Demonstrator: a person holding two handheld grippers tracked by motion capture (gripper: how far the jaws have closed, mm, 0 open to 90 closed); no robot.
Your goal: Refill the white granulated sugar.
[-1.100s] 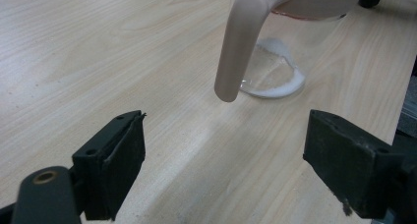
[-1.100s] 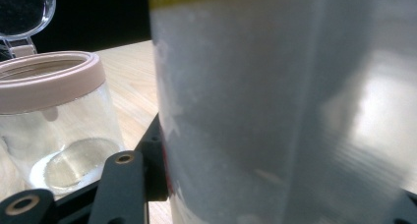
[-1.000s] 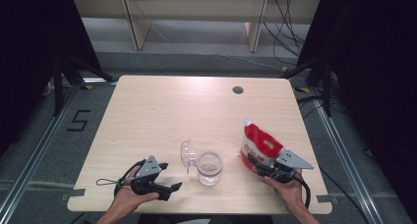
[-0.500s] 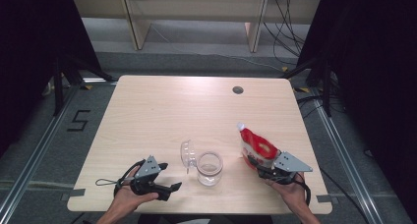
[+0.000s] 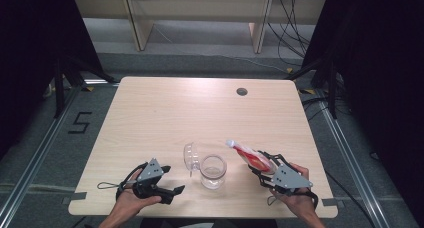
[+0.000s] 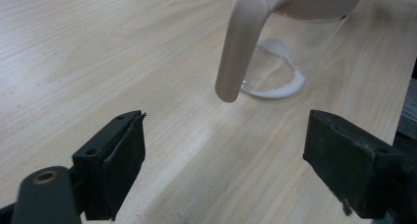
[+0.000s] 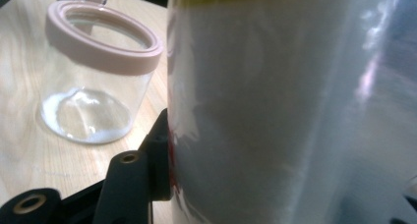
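Lower left of frame: left gripper rested on the worktop, fingers wide apart, holding nothing. Center: open glass jar, its lid flipped up. Lower right: right gripper clamped the red pouch, which had tipped lower toward the jar since a second ago; pouring looked imminent.

Both tongs are black. The left tongs and right tongs each carry a grey three-cornered plate on top and trail a thin black cable. Flat square pads face the jaws, with round brass-ringed holes in the links.
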